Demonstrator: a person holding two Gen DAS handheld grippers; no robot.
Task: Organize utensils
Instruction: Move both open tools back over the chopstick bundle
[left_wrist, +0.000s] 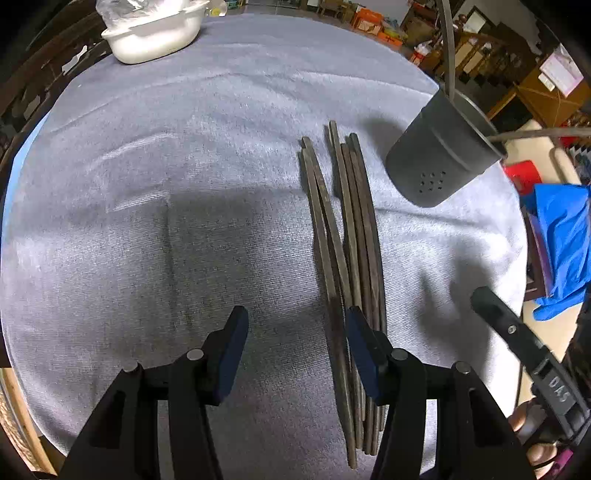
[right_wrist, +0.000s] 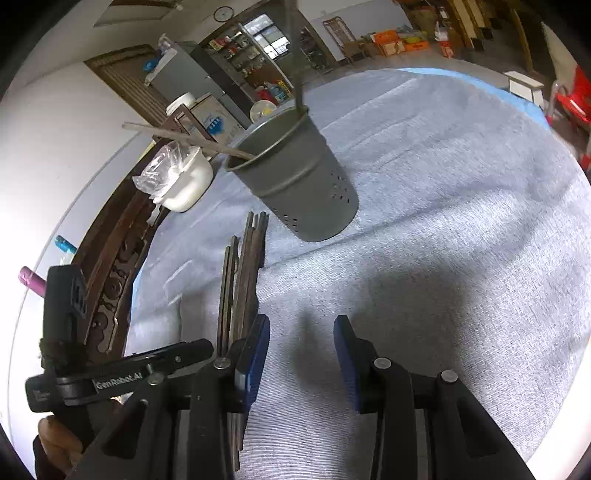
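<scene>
Several dark wooden chopsticks (left_wrist: 347, 236) lie side by side on the grey cloth; they also show in the right wrist view (right_wrist: 243, 273). A grey perforated utensil holder (left_wrist: 439, 155) stands beyond them, with two chopsticks sticking out of its rim (right_wrist: 177, 138); it shows in the right wrist view too (right_wrist: 299, 181). My left gripper (left_wrist: 297, 328) is open and empty, its right finger above the chopsticks' near ends. My right gripper (right_wrist: 301, 332) is open and empty, just right of the chopsticks.
A white dish (left_wrist: 155, 33) with clear plastic sits at the far left of the grey cloth-covered table (left_wrist: 184, 166). Blue fabric (left_wrist: 561, 243) lies off the right edge. A carved wooden frame (right_wrist: 114, 266) borders the table's left side.
</scene>
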